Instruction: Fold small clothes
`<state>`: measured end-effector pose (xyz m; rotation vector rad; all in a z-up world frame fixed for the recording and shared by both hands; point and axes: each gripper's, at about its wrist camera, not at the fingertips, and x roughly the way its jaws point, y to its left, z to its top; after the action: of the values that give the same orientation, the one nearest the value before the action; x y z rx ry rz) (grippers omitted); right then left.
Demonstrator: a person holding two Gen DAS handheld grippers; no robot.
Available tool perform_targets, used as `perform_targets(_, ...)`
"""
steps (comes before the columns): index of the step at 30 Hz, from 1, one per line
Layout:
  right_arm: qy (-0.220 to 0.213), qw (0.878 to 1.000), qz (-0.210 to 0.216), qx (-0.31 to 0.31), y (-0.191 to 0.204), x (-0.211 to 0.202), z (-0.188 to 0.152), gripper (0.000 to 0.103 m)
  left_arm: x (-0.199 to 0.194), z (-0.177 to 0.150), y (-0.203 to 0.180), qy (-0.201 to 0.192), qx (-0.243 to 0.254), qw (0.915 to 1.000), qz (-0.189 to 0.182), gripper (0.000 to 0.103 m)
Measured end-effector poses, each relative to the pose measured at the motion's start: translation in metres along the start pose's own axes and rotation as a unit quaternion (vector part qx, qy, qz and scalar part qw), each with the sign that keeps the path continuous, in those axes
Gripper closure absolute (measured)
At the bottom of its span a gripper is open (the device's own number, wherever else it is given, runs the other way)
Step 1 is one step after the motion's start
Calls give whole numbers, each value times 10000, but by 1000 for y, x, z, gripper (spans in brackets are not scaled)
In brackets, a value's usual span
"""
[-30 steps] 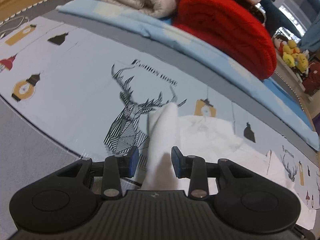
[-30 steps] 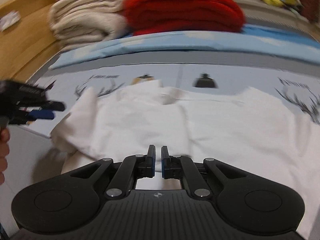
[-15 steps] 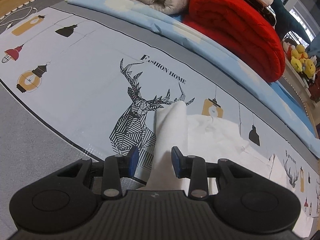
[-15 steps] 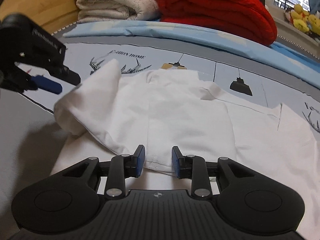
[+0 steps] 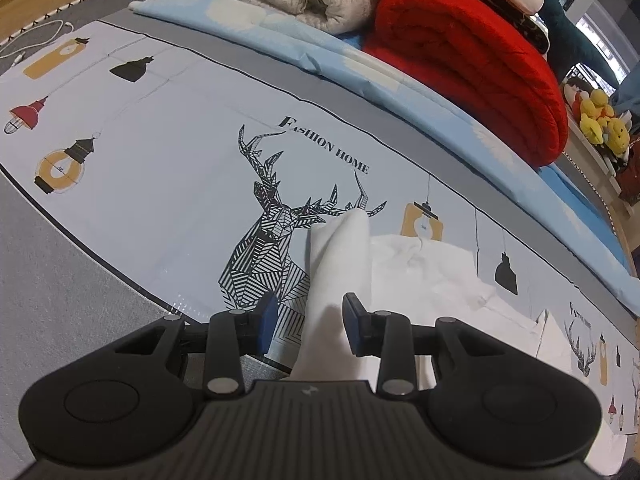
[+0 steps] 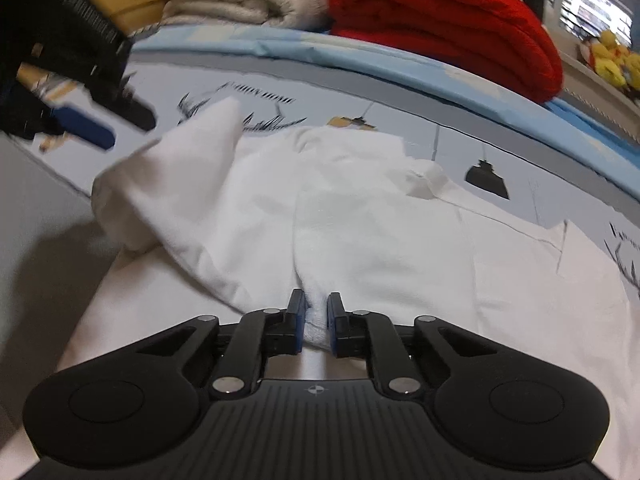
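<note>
White garment (image 6: 360,216) hem pinched in right gripper (image 6: 316,322), raised fold btwn spread left gripper (image 5: 308,322), seemingly loose.

"FASHION HOME" above the deer on the printed sheet (image 5: 168,168)

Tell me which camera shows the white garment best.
The right wrist view: the white garment spreads across most of the frame, its hem pinched by the right gripper. The left wrist view shows only a raised fold between the open left gripper and part of the body.
</note>
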<state>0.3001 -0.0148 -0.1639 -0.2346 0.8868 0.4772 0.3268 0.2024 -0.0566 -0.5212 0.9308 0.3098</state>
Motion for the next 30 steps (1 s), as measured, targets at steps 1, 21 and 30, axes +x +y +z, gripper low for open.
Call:
perform_targets(1,-57,9999,24,114,-4,-3,2,92,0,0,0,-5,-8,10000,13,64)
perform_targets(21,-1804,9453,-743,2612,-169,-107,-15,94,4,-3,-17,-43,182,9998,89,64)
perform_targets(30,-1032,8740,-1921,4342,-255,-106,-76,94,11,-7,-21,48,240,9997,87,64)
